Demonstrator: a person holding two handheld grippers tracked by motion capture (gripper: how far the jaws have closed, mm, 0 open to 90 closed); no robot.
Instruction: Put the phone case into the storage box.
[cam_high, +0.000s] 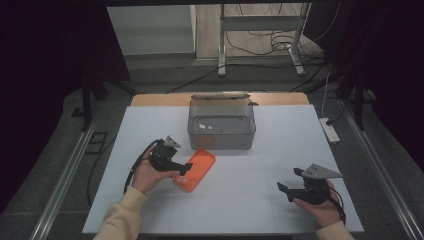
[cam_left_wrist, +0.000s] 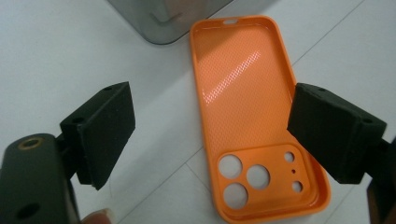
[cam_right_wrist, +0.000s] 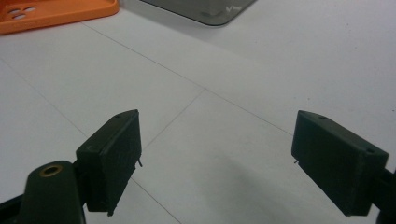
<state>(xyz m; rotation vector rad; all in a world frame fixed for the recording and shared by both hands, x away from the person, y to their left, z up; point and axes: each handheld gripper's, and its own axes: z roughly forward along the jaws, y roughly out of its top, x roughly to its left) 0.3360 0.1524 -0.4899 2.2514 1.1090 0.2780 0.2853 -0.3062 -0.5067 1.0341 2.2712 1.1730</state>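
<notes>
Gripping nothing, my left gripper (cam_high: 184, 168) hangs over the near end of the orange phone case (cam_high: 196, 170) in the high view, and that case lies on the white table (cam_high: 250, 200) just in front of the grey plastic box (cam_high: 221, 125). My right gripper (cam_high: 288, 189) sits well to the right of the case, low over bare table, its jaws spread and holding nothing.

From the left gripper view, my 2 jaws stand wide apart around the case (cam_left_wrist: 254, 121), which lies inside up with its 3 large camera holes toward me. One jaw overlaps the case's edge; I cannot tell whether it touches. A corner of the box (cam_left_wrist: 163, 21) sits just beyond the case.

From the right gripper view, my jaws gape over bare table (cam_right_wrist: 215, 130), with the case (cam_right_wrist: 51, 14) far off and the box (cam_right_wrist: 205, 9) beside it.
</notes>
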